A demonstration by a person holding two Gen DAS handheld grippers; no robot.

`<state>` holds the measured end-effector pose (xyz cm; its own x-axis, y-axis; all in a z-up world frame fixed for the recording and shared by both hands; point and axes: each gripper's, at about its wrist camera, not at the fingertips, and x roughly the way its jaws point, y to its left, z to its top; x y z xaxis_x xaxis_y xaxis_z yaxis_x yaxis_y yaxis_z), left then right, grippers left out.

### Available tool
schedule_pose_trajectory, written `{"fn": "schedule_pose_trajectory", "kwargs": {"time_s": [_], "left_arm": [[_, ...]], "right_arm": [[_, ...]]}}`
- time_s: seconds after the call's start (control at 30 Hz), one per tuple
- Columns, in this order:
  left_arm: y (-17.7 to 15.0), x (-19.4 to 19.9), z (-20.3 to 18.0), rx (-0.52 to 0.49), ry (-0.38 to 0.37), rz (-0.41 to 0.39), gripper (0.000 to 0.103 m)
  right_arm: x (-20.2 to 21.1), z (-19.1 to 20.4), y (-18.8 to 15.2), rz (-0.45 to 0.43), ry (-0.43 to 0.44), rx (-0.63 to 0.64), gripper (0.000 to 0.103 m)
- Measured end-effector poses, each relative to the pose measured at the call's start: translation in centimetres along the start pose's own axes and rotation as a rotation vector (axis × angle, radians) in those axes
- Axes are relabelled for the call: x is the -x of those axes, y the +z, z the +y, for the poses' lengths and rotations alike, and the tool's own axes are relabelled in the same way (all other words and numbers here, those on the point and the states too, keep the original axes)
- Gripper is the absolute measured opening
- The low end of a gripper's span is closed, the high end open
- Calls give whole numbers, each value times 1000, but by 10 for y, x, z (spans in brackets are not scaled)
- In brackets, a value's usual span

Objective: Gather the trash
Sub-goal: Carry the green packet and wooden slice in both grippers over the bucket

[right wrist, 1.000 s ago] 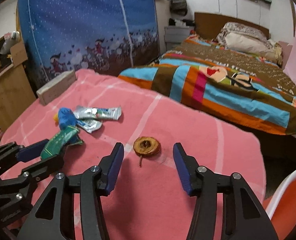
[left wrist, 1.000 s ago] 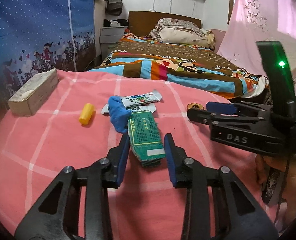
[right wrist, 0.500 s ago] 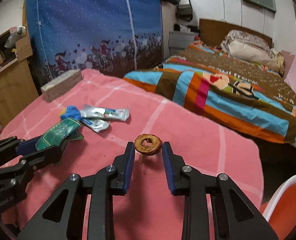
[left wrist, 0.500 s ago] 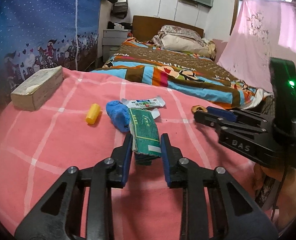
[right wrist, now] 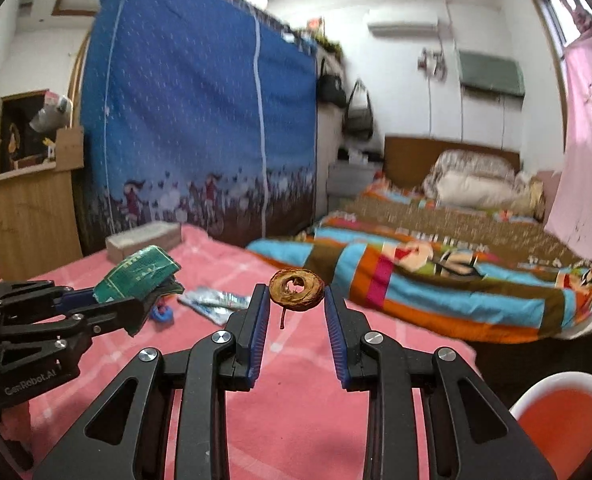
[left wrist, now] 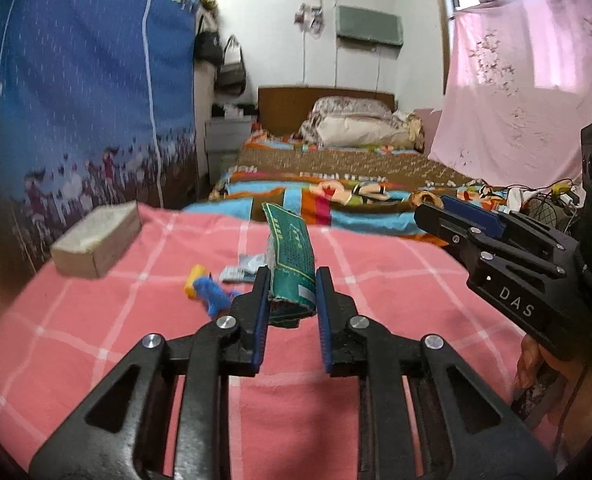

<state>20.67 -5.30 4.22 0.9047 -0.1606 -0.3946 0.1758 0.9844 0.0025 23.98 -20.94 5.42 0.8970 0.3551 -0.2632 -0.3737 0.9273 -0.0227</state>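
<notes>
Left gripper [left wrist: 291,300]: jaws clamped on a crumpled green packet [left wrist: 292,264], which stands clear of the pink blanket [left wrist: 375,280] and tilts up and away from the fingers. Grip is on the packet's lower end only; the upper part is unsupported.

Right gripper [right wrist: 296,308]: jaws closed on a brown dried fruit ring [right wrist: 296,285], held by its edges above the blanket, stem hanging below it. The ring is small against the pads, so the hold looks slight; a slip is possible in transit.

Both items are lifted off the bed. No bin or bag appears in either view, so the drop-off point cannot be stated.

Left on the blanket, beyond the left gripper: a blue scrap of cloth [left wrist: 212,294] touching a yellow cap-like piece [left wrist: 194,278], and just beyond these a silver wrapper [left wrist: 242,270], possibly two pieces lying together. Further off, near the blanket's far left edge, lies a pale block [left wrist: 96,236]; whether it counts as trash cannot be told.

Assessment: two pieces are picked up, none visibly deposited, at least three await collection. The task is at an early to middle stage.
</notes>
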Motion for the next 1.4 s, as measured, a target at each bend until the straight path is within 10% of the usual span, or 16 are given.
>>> {"fn": "schedule_pose_trajectory", "kwargs": {"time_s": [0.67,1.4], "left_arm": [[24,28,-71,-98,-120,-141,25],[6,-10,-184,-177,-383,12,25]], "right_arm": [[79,-50,-6,-228,-149,-96,26],[125,-148,-42,-102,-331,-326,27]]}}
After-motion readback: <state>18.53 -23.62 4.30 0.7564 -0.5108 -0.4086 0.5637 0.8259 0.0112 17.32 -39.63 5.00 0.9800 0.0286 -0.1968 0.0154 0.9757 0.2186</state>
